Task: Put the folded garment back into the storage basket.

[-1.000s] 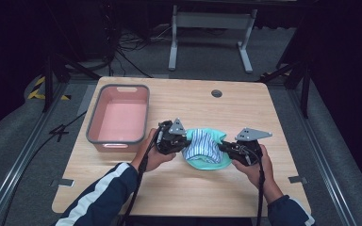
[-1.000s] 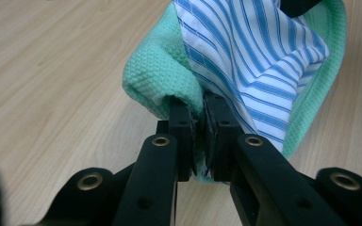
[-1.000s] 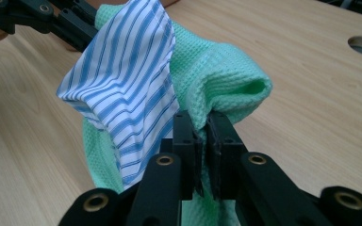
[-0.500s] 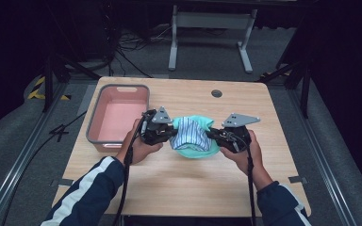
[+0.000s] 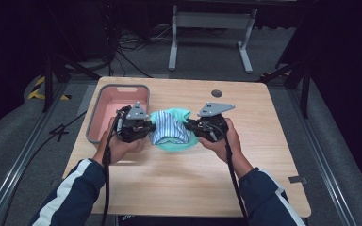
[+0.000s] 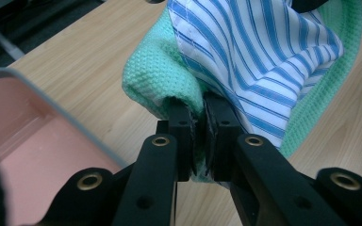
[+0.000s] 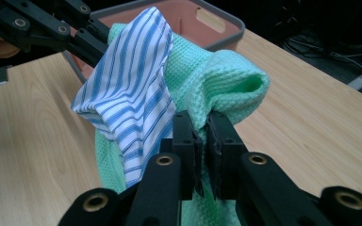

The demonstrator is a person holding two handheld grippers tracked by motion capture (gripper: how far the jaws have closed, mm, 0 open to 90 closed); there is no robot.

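At far left we note the pink bin (image 5: 118, 117), grey-rimmed, sitting at the table's left edge with its near wall just beside our left hand. Our left gripper (image 5: 147, 128) has its jaws clamped on the left side of the cloth bundle, pinching both layers, as the left gripper view shows. The bundle is a green waffle-weave towel (image 5: 173, 143) wrapped around a blue-striped cloth (image 5: 169, 131), hanging between our two grippers above the middle of the wooden table (image 5: 184, 183). Our right gripper (image 5: 192, 126) is closed on the towel's right side, where the fabric bunches into a thick fold (image 7: 238, 82). We judge the load light, soft and wholly limp: it sags between the grips, and the striped piece looks thinner and smoother, so it could slide out of the towel if the hold slackens or the bundle tilts. The best hold is where we have it, on gathered double layers rather than a single edge. The bin's rim is the one edge likely to snag a drooping fold, so the bundle should pass above it. To the right the tabletop lies bare up to its edge, with only a small round port (image 5: 216, 93) towards the back, giving open room there.
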